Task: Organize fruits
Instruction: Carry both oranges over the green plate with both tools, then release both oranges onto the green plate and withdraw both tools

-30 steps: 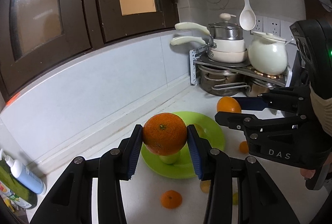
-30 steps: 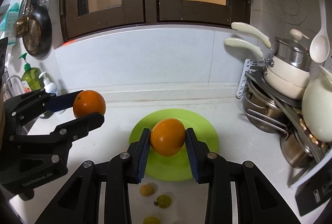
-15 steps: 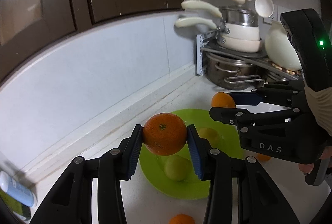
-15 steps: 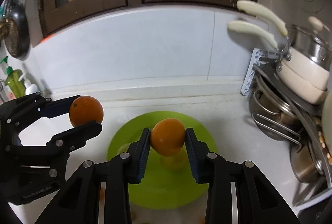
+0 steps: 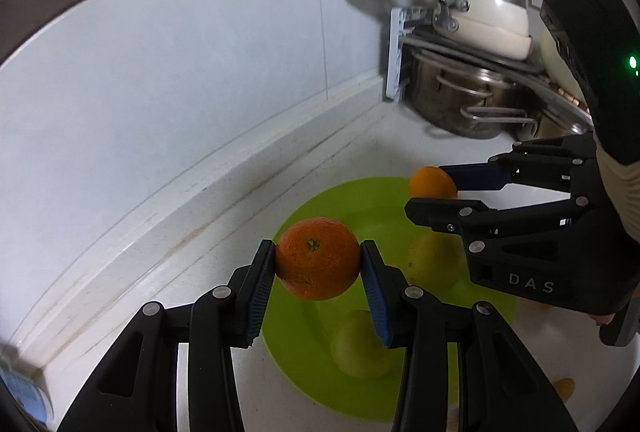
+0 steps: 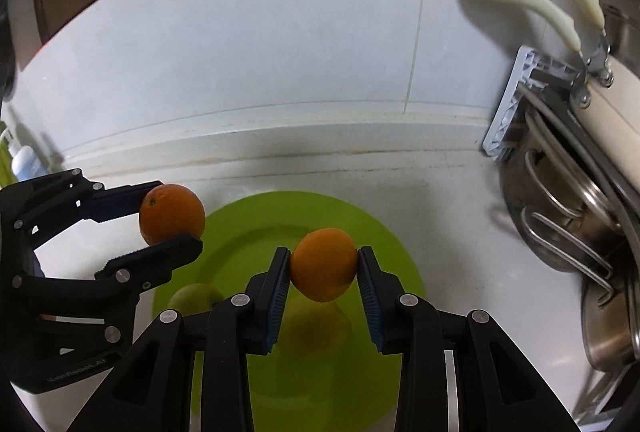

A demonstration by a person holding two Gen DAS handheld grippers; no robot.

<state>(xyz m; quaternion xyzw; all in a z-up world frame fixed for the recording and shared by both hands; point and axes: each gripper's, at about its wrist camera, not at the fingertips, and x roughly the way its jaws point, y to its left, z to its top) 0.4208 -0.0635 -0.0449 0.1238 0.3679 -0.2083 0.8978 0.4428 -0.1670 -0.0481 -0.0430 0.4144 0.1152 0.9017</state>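
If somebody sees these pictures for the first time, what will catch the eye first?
Two oranges, each clamped between blue-padded jaws: the left gripper holds one orange, the right gripper holds the other orange. Both hang over a bright green plate on the white counter, where pale yellowish fruits already lie. At the right edge, a rack holds steel pots.

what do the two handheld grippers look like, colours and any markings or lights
Both grippers are matte black plastic linkages with silver rivets and ribbed blue pads on the fingers. The left gripper shows faint pale lettering on its side in the right wrist view. The right gripper carries white "DAS" letters and a black top housing with a green light. A beige ribbed sleeve shows at the right hand.
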